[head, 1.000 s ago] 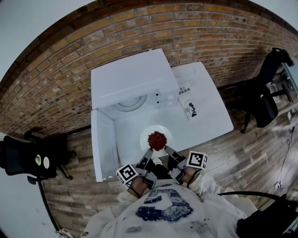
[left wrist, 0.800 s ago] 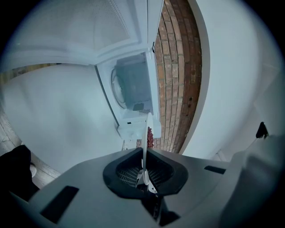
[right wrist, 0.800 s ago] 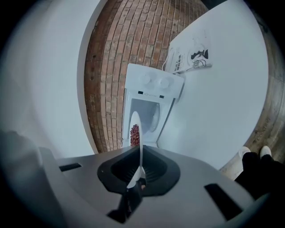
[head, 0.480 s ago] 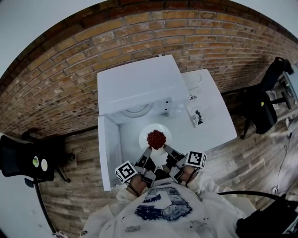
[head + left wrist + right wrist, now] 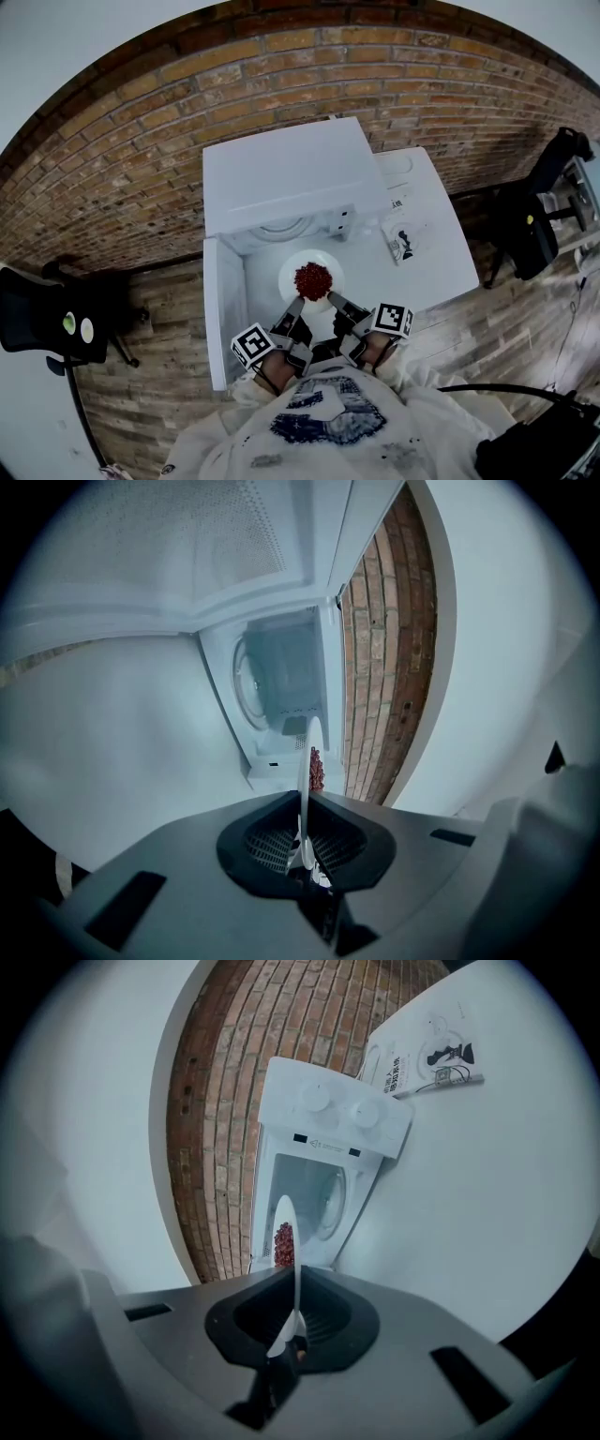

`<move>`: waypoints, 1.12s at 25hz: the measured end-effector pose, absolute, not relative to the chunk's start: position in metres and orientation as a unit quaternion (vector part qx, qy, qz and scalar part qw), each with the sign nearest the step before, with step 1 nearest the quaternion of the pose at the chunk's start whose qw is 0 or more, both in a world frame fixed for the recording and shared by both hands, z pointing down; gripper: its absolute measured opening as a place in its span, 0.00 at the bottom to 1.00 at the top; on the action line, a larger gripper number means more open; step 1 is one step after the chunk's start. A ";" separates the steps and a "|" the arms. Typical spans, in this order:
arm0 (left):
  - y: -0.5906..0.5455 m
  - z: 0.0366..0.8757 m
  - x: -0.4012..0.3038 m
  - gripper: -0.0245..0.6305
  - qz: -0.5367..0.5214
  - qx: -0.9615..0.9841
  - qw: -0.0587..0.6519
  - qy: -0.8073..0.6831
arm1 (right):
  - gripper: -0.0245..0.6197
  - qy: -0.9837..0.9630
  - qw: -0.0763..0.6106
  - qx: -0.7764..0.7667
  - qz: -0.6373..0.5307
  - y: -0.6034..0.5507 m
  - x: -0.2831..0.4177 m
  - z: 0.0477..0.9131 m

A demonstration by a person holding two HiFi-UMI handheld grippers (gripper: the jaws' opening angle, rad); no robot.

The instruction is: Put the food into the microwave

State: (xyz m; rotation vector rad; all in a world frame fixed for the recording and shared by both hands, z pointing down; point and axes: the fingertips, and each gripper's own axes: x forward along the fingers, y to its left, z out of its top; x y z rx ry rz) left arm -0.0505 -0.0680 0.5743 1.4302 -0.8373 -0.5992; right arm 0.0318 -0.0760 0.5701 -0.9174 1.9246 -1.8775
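Observation:
A white plate (image 5: 328,265) with a heap of red food (image 5: 313,279) hovers just in front of the white microwave (image 5: 286,178), whose door (image 5: 225,314) hangs open to the left. My left gripper (image 5: 298,307) is shut on the plate's near-left rim and my right gripper (image 5: 332,300) is shut on its near-right rim. In the left gripper view the plate (image 5: 304,789) stands edge-on between the pads, with the food (image 5: 317,769) and the microwave's glass turntable (image 5: 251,681) beyond. The right gripper view shows the plate (image 5: 286,1241) and food (image 5: 284,1243) the same way.
The microwave stands on a white table (image 5: 441,253) against a brick wall (image 5: 141,150). A printed booklet (image 5: 403,234) lies on the table right of the microwave. A black chair (image 5: 56,323) stands at the left and another chair (image 5: 539,211) at the right.
Both grippers have carried the plate forward, closer to the microwave's open cavity. The grip on the rim is unchanged.

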 end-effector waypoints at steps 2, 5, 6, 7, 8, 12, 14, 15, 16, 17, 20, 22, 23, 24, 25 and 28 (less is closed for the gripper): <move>-0.073 0.575 -0.051 0.08 -0.265 0.623 0.636 -0.370 | 0.07 0.671 0.145 -0.317 -0.655 -0.082 0.031 0.571; -0.081 0.577 -0.053 0.08 -0.267 0.619 0.635 -0.377 | 0.07 0.672 0.138 -0.314 -0.656 -0.091 0.029 0.574; -0.084 0.579 -0.054 0.08 -0.267 0.617 0.635 -0.380 | 0.07 0.673 0.135 -0.312 -0.657 -0.095 0.028 0.576; -0.087 0.582 -0.055 0.08 -0.269 0.615 0.635 -0.383 | 0.07 0.673 0.133 -0.311 -0.658 -0.098 0.027 0.578; -0.090 0.584 -0.057 0.08 -0.270 0.612 0.635 -0.386 | 0.07 0.673 0.130 -0.309 -0.659 -0.102 0.025 0.580; -0.103 0.593 -0.063 0.08 -0.275 0.603 0.633 -0.400 | 0.07 0.674 0.122 -0.302 -0.663 -0.117 0.018 0.589; -0.110 0.598 -0.066 0.08 -0.277 0.599 0.632 -0.406 | 0.07 0.674 0.117 -0.300 -0.665 -0.125 0.015 0.594; -0.115 0.600 -0.067 0.08 -0.278 0.597 0.632 -0.408 | 0.07 0.674 0.114 -0.300 -0.666 -0.130 0.014 0.596; -0.119 0.603 -0.068 0.08 -0.278 0.595 0.632 -0.412 | 0.07 0.673 0.111 -0.299 -0.667 -0.134 0.013 0.599; -0.122 0.606 -0.070 0.08 -0.278 0.594 0.631 -0.415 | 0.07 0.673 0.108 -0.299 -0.668 -0.138 0.012 0.602; -0.134 0.614 -0.072 0.08 -0.279 0.586 0.631 -0.424 | 0.07 0.671 0.101 -0.298 -0.672 -0.151 0.009 0.610; -0.141 0.620 -0.074 0.08 -0.280 0.582 0.633 -0.428 | 0.07 0.669 0.096 -0.299 -0.674 -0.159 0.008 0.616; -0.145 0.624 -0.074 0.08 -0.280 0.578 0.634 -0.430 | 0.07 0.668 0.094 -0.299 -0.674 -0.163 0.007 0.620; -0.149 0.629 -0.075 0.08 -0.281 0.575 0.636 -0.432 | 0.07 0.667 0.092 -0.300 -0.676 -0.167 0.006 0.623; -0.153 0.633 -0.076 0.08 -0.282 0.571 0.637 -0.434 | 0.07 0.665 0.090 -0.300 -0.678 -0.171 0.005 0.628; -0.165 0.644 -0.080 0.08 -0.280 0.560 0.640 -0.445 | 0.07 0.656 0.089 -0.300 -0.687 -0.184 0.002 0.642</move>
